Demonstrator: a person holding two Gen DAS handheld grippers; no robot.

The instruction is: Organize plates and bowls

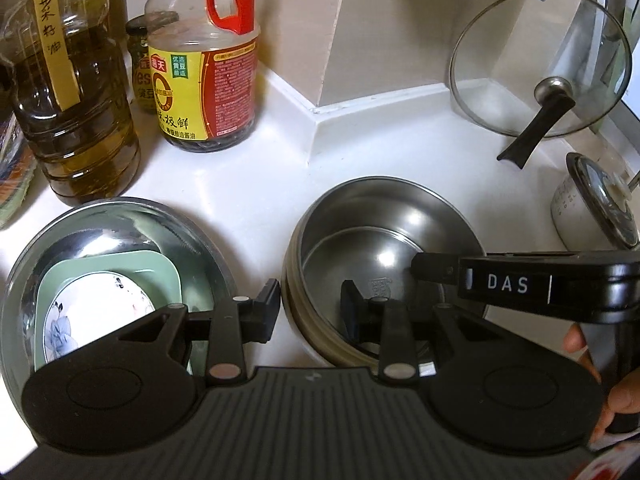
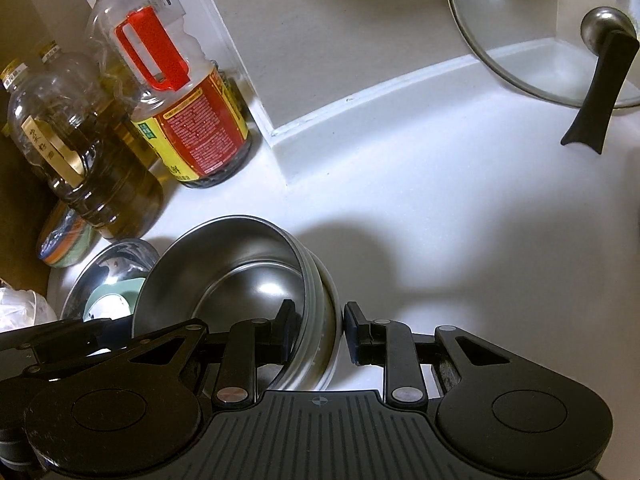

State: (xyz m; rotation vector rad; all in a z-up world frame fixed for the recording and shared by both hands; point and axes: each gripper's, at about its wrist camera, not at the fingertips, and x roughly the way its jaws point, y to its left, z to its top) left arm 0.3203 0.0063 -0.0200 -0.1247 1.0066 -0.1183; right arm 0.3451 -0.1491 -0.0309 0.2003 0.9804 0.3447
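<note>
- A large steel basin (image 1: 116,220) is seen at the left on the white counter (image 1: 248,200); a green square dish (image 1: 160,276) lies inside it, and a white floral plate (image 1: 96,316) lies in the dish.
- Behind the basin, an oil bottle (image 1: 76,120) with a yellow handwritten strip stands upright; a soy sauce bottle (image 1: 204,80) with a red handle stands just beside it, near the wall corner.
- A small dark-lidded jar (image 1: 140,52) is partly hidden between the 2 bottles.
- The left gripper (image 1: 310,308) is held low over the counter with its tongs spread; 1 finger sits outside the left rim of the steel bowl (image 1: 384,232) and the other inside it. Whether either pad touches the wall cannot be told.
- The steel bowl stands just right of the basin, near but apart from it, and appears tilted in the right wrist view.
- The right gripper (image 2: 318,330) straddles the bowl's right wall, 1 finger inside and 1 outside, pinching the banded rim.
- In the left wrist view the right gripper's black body, marked "DAS", reaches in from the right over the bowl.
- A glass lid (image 1: 540,64) with a black handle leans against the back wall at the far right.
- A small white lidded pot (image 1: 588,208) stands at the right edge.
</note>
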